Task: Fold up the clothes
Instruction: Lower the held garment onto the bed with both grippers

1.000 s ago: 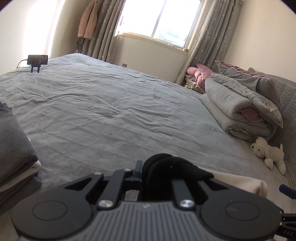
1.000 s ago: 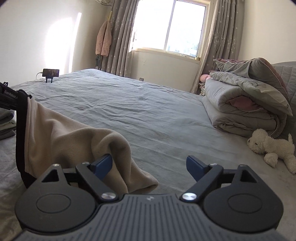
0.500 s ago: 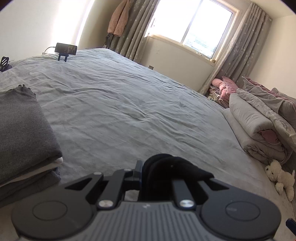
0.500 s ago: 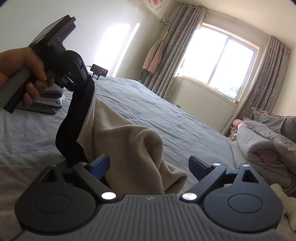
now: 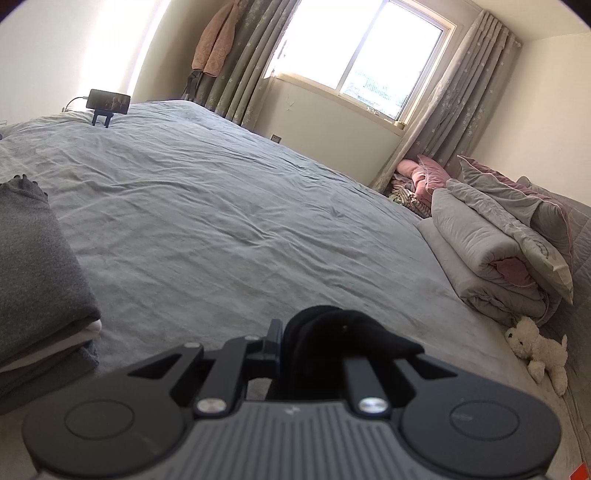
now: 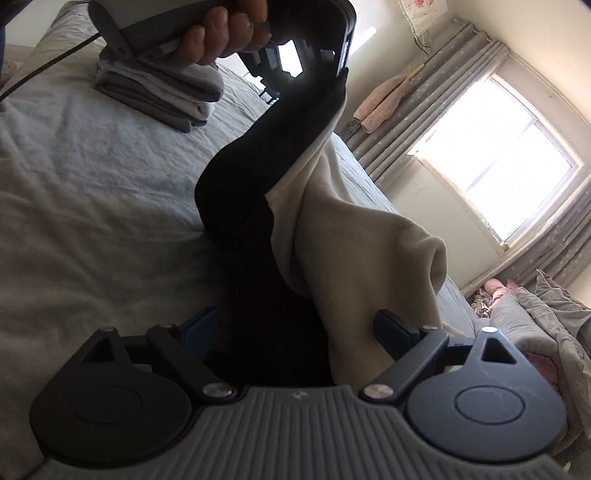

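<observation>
left claw (image 5: 314,343) clamped on black-and-beige garment (image 6: 332,236), held above bed (image 5: 221,221). left view: only black bunch at claw, folded stack (image 5: 33,288) at left, plush toy (image 5: 535,350) at right. right view: hand (image 6: 221,29) gripping left tool, garment hanging full length between closing fingers of right claw (image 6: 295,328), pads not pressing.
</observation>
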{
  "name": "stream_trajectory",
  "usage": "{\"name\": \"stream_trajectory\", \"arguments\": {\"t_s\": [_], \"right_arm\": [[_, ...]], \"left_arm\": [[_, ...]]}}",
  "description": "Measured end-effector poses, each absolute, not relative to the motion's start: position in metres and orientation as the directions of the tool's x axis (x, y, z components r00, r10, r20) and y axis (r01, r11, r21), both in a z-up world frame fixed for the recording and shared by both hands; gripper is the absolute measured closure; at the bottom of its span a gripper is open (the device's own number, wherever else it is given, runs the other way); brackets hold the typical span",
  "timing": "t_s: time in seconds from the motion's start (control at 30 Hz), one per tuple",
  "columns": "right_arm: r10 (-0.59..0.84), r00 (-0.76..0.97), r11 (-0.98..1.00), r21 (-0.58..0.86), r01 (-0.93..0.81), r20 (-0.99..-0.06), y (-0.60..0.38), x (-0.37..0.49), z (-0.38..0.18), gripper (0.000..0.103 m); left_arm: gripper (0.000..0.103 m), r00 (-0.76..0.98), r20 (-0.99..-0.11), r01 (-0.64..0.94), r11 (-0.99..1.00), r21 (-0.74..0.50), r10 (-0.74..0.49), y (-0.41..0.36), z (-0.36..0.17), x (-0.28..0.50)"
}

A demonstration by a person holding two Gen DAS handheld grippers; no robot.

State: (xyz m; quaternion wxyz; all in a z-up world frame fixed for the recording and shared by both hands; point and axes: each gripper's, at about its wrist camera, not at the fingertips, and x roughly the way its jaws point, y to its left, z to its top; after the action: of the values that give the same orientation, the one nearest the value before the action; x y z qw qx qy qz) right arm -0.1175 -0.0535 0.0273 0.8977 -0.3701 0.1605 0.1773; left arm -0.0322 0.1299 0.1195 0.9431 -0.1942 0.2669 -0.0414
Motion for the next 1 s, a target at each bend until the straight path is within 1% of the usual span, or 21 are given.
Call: {"name": "stream_trajectory", "arguments": {"t_s": [0.03, 0.07, 0.1, 0.13, 0.17, 0.27, 0.4, 0.43, 0.47, 0.53, 0.57, 0.6, 0.67, 0.77, 0.8, 0.83, 0.87, 0.9, 0.93, 0.97, 1.0], "right_arm": [[0.187, 0.888, 0.686, -0.591, -0.425, -0.421, -0.054, -0.113, 0.029, 0.033], [0.177, 0.889, 0.707, -0.575, -0.413, -0.422, -0.055, -0.109, 0.031, 0.046], [0.162, 0.892, 0.719, -0.568, -0.400, -0.422, -0.056, -0.105, 0.033, 0.055], [0.143, 0.898, 0.737, -0.561, -0.377, -0.416, -0.058, -0.101, 0.036, 0.076], [0.122, 0.905, 0.755, -0.554, -0.351, -0.408, -0.060, -0.097, 0.040, 0.084], [0.087, 0.931, 0.839, -0.478, -0.261, -0.355, -0.079, -0.090, 0.064, 0.090], [0.011, 0.967, 0.935, -0.340, -0.099, -0.253, -0.119, -0.090, 0.101, 0.094], [-0.019, 0.976, 0.948, -0.314, -0.051, -0.218, -0.130, -0.093, 0.111, 0.099], [-0.051, 0.982, 0.958, -0.287, -0.004, -0.183, -0.141, -0.096, 0.120, 0.099], [-0.138, 0.984, 0.964, -0.243, 0.108, -0.109, -0.160, -0.104, 0.136, 0.101], [-0.171, 0.981, 0.965, -0.214, 0.149, -0.089, -0.171, -0.108, 0.143, 0.101], [-0.189, 0.977, 0.967, -0.189, 0.168, -0.095, -0.182, -0.109, 0.148, 0.101], [-0.201, 0.969, 0.971, -0.157, 0.178, -0.146, -0.198, -0.104, 0.145, 0.101], [-0.118, 0.957, 0.975, -0.212, 0.062, -0.266, -0.183, -0.094, 0.124, 0.101], [-0.091, 0.948, 0.974, -0.227, 0.020, -0.306, -0.178, -0.090, 0.118, 0.099], [-0.065, 0.936, 0.970, -0.241, -0.022, -0.347, -0.173, -0.087, 0.111, 0.088], [-0.039, 0.921, 0.965, -0.254, -0.065, -0.387, -0.168, -0.083, 0.104, 0.083], [-0.027, 0.917, 0.952, -0.291, -0.098, -0.397, -0.159, -0.084, 0.099, 0.077], [-0.018, 0.915, 0.934, -0.333, -0.129, -0.403, -0.150, -0.086, 0.095, 0.052], [0.004, 0.913, 0.914, -0.369, -0.168, -0.407, -0.142, -0.089, 0.090, 0.024], [0.031, 0.912, 0.894, -0.397, -0.209, -0.410, -0.134, -0.093, 0.087, 0.016]], "left_arm": [[0.094, 0.855, -0.486, -0.020, 0.924, -0.382, -0.183, 0.129, 0.120, -0.032], [0.094, 0.855, -0.485, -0.016, 0.926, -0.378, -0.183, 0.128, 0.120, -0.032], [0.094, 0.856, -0.484, -0.012, 0.928, -0.374, -0.184, 0.128, 0.120, -0.032], [0.094, 0.856, -0.483, -0.008, 0.929, -0.370, -0.185, 0.128, 0.121, -0.032], [0.094, 0.857, -0.480, -0.004, 0.929, -0.370, -0.188, 0.128, 0.121, -0.032], [0.094, 0.861, -0.463, 0.020, 0.923, -0.385, -0.212, 0.128, 0.123, -0.033], [0.092, 0.856, -0.415, 0.115, 0.897, -0.426, -0.307, 0.125, 0.127, -0.037], [0.092, 0.852, -0.406, 0.143, 0.893, -0.427, -0.331, 0.121, 0.128, -0.038], [0.087, 0.848, -0.398, 0.171, 0.890, -0.422, -0.351, 0.117, 0.128, -0.040], [0.086, 0.842, -0.390, 0.223, 0.899, -0.378, -0.373, 0.103, 0.129, -0.046], [0.085, 0.838, -0.389, 0.247, 0.902, -0.355, -0.383, 0.096, 0.128, -0.048], [0.082, 0.830, -0.396, 0.270, 0.904, -0.331, -0.393, 0.089, 0.127, -0.049], [0.076, 0.817, -0.410, 0.299, 0.906, -0.300, -0.406, 0.079, 0.124, -0.051], [0.075, 0.808, -0.430, 0.305, 0.910, -0.282, -0.404, 0.072, 0.120, -0.050], [0.073, 0.807, -0.434, 0.300, 0.911, -0.281, -0.400, 0.072, 0.119, -0.050], [0.071, 0.807, -0.438, 0.295, 0.912, -0.284, -0.397, 0.072, 0.118, -0.049], [0.063, 0.806, -0.440, 0.290, 0.913, -0.287, -0.395, 0.073, 0.117, -0.049], [0.054, 0.806, -0.442, 0.286, 0.913, -0.292, -0.394, 0.074, 0.117, -0.049], [0.052, 0.806, -0.444, 0.282, 0.914, -0.293, -0.391, 0.074, 0.117, -0.049], [0.048, 0.807, -0.445, 0.278, 0.914, -0.294, -0.388, 0.075, 0.116, -0.049], [0.044, 0.807, -0.446, 0.274, 0.915, -0.296, -0.386, 0.075, 0.116, -0.049]]}}
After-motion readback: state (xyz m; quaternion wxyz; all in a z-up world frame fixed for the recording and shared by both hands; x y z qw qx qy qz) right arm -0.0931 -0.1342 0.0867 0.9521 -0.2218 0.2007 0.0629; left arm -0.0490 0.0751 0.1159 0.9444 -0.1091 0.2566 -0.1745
